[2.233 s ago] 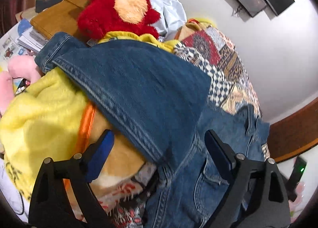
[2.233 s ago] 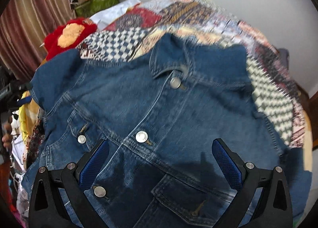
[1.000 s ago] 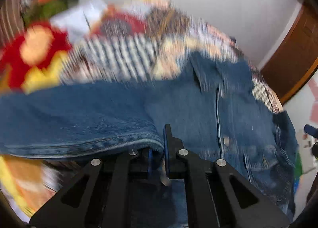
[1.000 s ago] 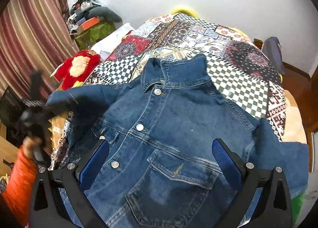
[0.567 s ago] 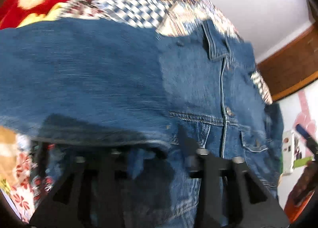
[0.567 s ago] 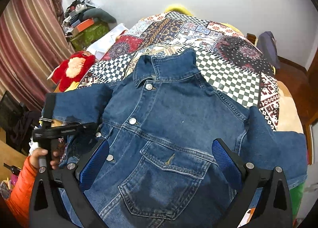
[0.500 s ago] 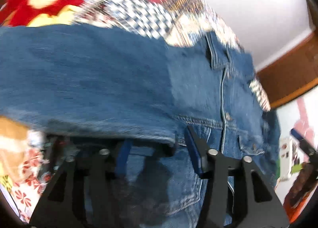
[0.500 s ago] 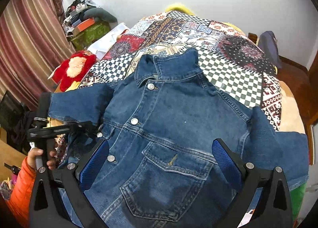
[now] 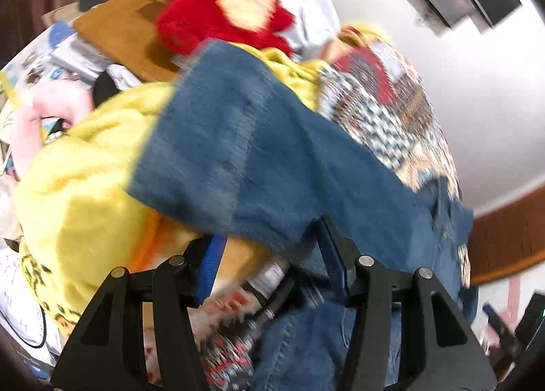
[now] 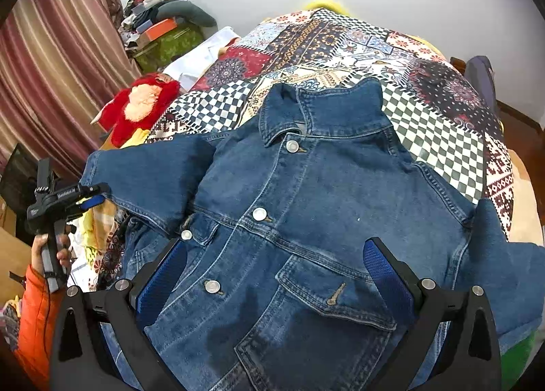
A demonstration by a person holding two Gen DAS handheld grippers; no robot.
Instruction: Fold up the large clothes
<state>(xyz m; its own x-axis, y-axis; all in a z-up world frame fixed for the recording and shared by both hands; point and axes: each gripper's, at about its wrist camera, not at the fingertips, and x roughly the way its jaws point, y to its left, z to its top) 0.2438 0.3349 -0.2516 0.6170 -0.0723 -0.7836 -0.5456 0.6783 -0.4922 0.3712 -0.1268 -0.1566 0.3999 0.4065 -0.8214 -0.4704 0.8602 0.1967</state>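
A blue denim jacket [image 10: 306, 220] lies front up and buttoned on a patchwork bed cover [image 10: 425, 60], collar towards the far wall. Its one sleeve [image 10: 146, 179] stretches out to the left over the bed's edge; the same sleeve [image 9: 245, 159] fills the left wrist view, blurred. My left gripper [image 9: 269, 254] is open just below the sleeve, which hangs over the gap between its fingers; it also shows in the right wrist view [image 10: 88, 196]. My right gripper [image 10: 276, 271] is open and empty above the jacket's lower front and chest pocket [image 10: 327, 292].
A red plush toy [image 10: 139, 104], a yellow fleece [image 9: 78, 193] and boxes lie beside the bed on the left. A striped curtain [image 10: 44, 84] hangs at the left. A white folded cloth [image 10: 201, 57] lies near the bed's far left corner.
My left gripper was shut on the sleeve cuff a second ago; it has since opened, let the sleeve go and drawn back to the left. The sleeve now lies spread out. My right gripper stays open.
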